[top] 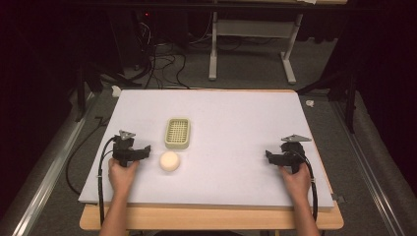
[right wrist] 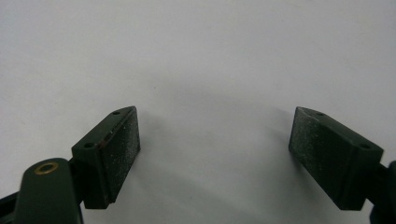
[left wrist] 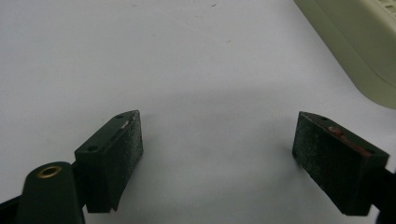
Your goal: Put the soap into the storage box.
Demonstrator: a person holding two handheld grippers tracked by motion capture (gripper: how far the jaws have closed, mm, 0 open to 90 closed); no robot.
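Both grippers, left gripper (top: 141, 151) and right gripper (top: 270, 156), rest lower-frame with jaws apart, flanking soap bar (top: 169, 161) and soap dish (top: 178, 132), apparently staged for pickup.

Dim room, light falling mainly on the white tabletop (top: 236, 113), its wooden edge showing near. Grey carpet floor (top: 246, 73) around it. Far side: white metal frame legs (top: 212, 54) and tangled black cables (top: 162, 59). Metal rails (top: 54, 162) run along left and right. Surroundings dark.

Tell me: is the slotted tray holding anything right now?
Empty. The slotted tray shows only its bare grid; the round cream ball sits on the table beside it.
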